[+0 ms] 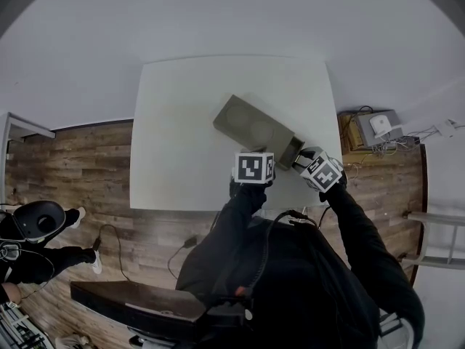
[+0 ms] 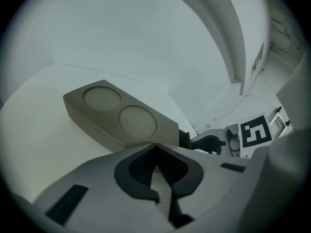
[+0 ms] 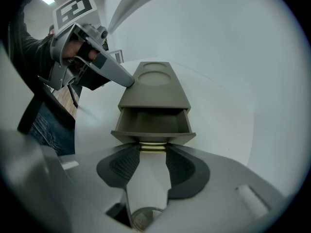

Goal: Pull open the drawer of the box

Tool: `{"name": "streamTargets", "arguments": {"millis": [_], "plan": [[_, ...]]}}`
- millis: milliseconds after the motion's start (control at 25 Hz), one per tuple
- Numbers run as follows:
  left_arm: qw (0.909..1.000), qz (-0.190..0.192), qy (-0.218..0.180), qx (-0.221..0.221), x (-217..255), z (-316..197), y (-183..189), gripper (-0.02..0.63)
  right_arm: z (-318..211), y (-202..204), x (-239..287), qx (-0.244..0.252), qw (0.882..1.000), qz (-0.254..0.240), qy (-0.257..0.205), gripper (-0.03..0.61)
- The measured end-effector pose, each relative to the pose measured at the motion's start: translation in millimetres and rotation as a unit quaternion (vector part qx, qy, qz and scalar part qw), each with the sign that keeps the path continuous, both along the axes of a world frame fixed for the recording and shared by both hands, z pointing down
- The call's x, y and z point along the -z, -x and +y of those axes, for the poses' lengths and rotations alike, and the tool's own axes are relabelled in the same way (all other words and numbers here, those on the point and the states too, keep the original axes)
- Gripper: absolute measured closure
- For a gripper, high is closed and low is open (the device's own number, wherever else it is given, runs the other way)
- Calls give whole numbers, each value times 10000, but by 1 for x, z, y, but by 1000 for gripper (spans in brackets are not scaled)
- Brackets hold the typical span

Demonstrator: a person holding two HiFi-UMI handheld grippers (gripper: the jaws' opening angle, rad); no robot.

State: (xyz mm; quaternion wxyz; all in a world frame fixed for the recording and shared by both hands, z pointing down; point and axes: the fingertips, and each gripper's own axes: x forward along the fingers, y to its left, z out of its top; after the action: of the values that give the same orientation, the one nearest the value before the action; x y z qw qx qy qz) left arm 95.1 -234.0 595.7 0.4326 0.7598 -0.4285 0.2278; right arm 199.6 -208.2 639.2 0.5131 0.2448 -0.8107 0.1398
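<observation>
A grey-brown box (image 1: 251, 122) with two round recesses in its top lies slantwise on the white table (image 1: 182, 107). Its drawer (image 3: 153, 123) stands pulled out at the near right end and looks empty. My right gripper (image 3: 153, 150) is shut on the drawer's pale handle (image 3: 153, 147), one pad on each side of it. In the head view the right gripper (image 1: 299, 161) sits at the drawer (image 1: 290, 151). My left gripper (image 2: 156, 148) is shut with nothing between its pads. Its tip (image 3: 129, 81) rests against the box's (image 2: 116, 115) top edge.
The box lies near the table's front right corner, with bare tabletop to its left and behind it. A small stand with a grey device and cables (image 1: 374, 128) is off the right edge. Wooden floor (image 1: 87, 166), a cable and a round black object (image 1: 36, 220) are at the left.
</observation>
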Motion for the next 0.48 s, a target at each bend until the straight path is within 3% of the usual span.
{"name": "streamTargets", "arguments": {"millis": [480], "plan": [[10000,-57,-32,-41,1,0,1,620,7,-9,1,-24,10000,69,45,414]]}}
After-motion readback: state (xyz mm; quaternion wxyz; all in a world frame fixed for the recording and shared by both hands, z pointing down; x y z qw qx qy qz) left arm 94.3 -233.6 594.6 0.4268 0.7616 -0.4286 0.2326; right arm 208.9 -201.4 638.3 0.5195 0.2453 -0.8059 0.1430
